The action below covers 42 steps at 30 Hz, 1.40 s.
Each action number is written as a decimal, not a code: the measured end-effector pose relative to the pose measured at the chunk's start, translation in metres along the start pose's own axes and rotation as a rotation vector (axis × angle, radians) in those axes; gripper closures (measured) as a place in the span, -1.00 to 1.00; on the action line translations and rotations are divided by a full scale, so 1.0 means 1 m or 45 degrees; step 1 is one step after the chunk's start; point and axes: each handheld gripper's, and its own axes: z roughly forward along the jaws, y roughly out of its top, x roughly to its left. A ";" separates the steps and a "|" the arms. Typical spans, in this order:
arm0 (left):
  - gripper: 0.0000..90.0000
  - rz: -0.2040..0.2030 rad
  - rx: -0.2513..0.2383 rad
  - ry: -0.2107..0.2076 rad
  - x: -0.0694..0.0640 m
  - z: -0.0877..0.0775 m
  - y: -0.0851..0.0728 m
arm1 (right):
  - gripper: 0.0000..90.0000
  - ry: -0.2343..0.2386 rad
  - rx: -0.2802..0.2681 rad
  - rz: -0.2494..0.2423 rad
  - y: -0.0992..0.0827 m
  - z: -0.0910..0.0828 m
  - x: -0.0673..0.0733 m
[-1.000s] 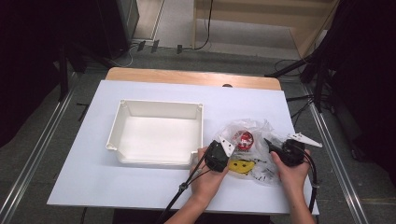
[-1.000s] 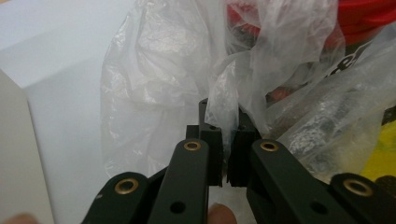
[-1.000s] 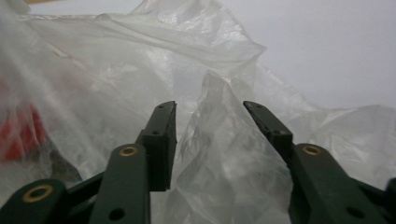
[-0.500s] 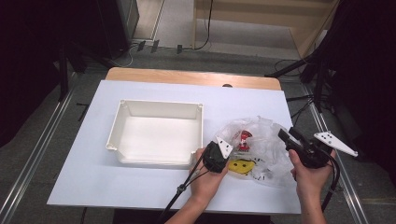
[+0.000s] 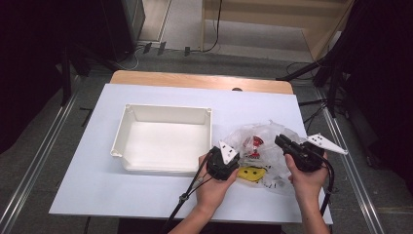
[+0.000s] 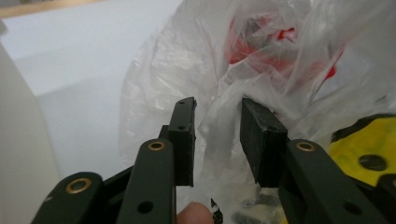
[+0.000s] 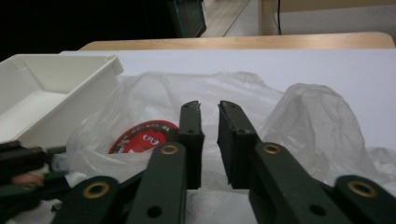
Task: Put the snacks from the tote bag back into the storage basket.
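— While resting on the worktop (image 5: 160, 195) beside the white tray (image 5: 127, 146), where lies the plastic bag (image 5: 272, 141)?
— Between both grippers: left gripper (image 6: 217, 121) just opening, film between fingers; right gripper (image 7: 209, 122) just narrowing, nearly shut, apparently empty.

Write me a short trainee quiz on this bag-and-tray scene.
1. True or false: the red item lies in the white tray.
2. What is between the left gripper's jaws? A. film of the clear plastic bag B. the yellow item C. the tray wall
3. In the high view, on which side of the tray does the bag lie?

Key:
1. False: it sits inside the bag on the table.
2. A: the jaws have just been opening and stand apart, with bag film in the gap.
3. To its right.
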 end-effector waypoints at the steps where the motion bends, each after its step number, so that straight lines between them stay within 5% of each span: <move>1: 0.46 -0.003 -0.020 -0.006 0.000 -0.005 0.003 | 0.86 0.001 0.005 0.003 -0.001 0.001 -0.001; 9: 0.16 -0.047 -0.125 -0.033 0.003 -0.033 0.019 | 0.94 -0.003 0.000 0.002 -0.002 -0.002 0.001; 12: -0.02 -0.021 -0.150 -0.026 -0.002 -0.036 0.024 | 0.94 0.001 -0.004 0.003 -0.002 -0.003 0.000; 16: -0.33 -0.002 -0.133 -0.080 -0.011 -0.033 0.035 | 0.94 0.004 -0.008 0.003 -0.001 -0.004 0.000; 20: -0.39 0.024 -0.102 -0.107 -0.020 -0.021 0.047 | 0.93 0.012 -0.006 0.009 -0.002 -0.003 0.000; 25: 0.12 -0.029 -0.051 -0.156 -0.014 -0.001 0.056 | 0.93 0.030 0.000 -0.003 -0.002 -0.002 0.002; 29: 0.61 -0.035 0.047 -0.095 -0.006 0.017 0.053 | 0.93 0.036 0.000 -0.002 -0.003 -0.002 0.001; 31: 0.81 -0.006 0.045 -0.028 -0.004 0.020 0.048 | 0.93 0.043 0.000 0.000 -0.003 -0.002 0.001; 33: 0.89 0.035 0.046 0.083 -0.006 0.022 0.045 | 0.93 0.040 0.002 -0.002 -0.004 -0.002 0.000; 36: 0.95 0.065 0.073 0.170 -0.006 0.028 0.039 | 0.92 0.039 0.006 0.004 -0.005 -0.001 -0.001; 42: 0.96 0.081 0.120 0.205 -0.011 0.039 0.023 | 0.92 0.039 0.017 0.013 -0.007 0.000 -0.003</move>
